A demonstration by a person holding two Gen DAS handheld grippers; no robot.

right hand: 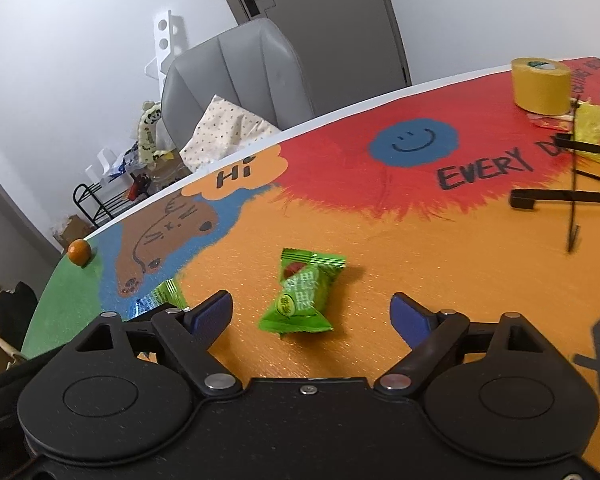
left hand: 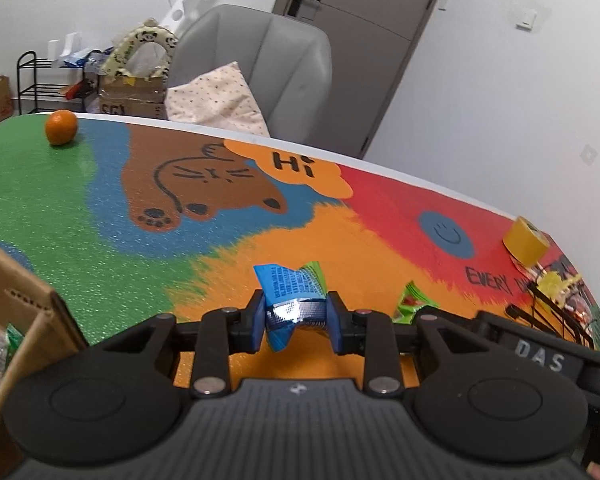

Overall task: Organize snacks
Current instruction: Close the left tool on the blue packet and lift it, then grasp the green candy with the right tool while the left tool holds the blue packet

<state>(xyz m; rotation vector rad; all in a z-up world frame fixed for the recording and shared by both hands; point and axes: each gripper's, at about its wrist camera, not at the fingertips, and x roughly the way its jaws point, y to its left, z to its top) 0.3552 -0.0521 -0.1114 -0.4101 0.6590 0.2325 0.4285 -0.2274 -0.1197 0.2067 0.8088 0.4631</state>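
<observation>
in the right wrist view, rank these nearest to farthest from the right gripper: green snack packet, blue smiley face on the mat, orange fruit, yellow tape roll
1. green snack packet: on the orange patch, just ahead of the open right gripper.
2. blue smiley face: further ahead, on the red area.
3 and 4. yellow tape roll at the far right and orange fruit at the far left edge: both far, too close to call.

The middle of the desk (right hand: 380, 240) lay open, a wide bare stretch between the mandarin (left hand: 61, 127) at the far edge and the yellow tape roll (right hand: 542, 86). A cardboard box (left hand: 24, 312) crowded the left tool (left hand: 298, 314), and black tongs (right hand: 564, 196) lay across the right side.
</observation>
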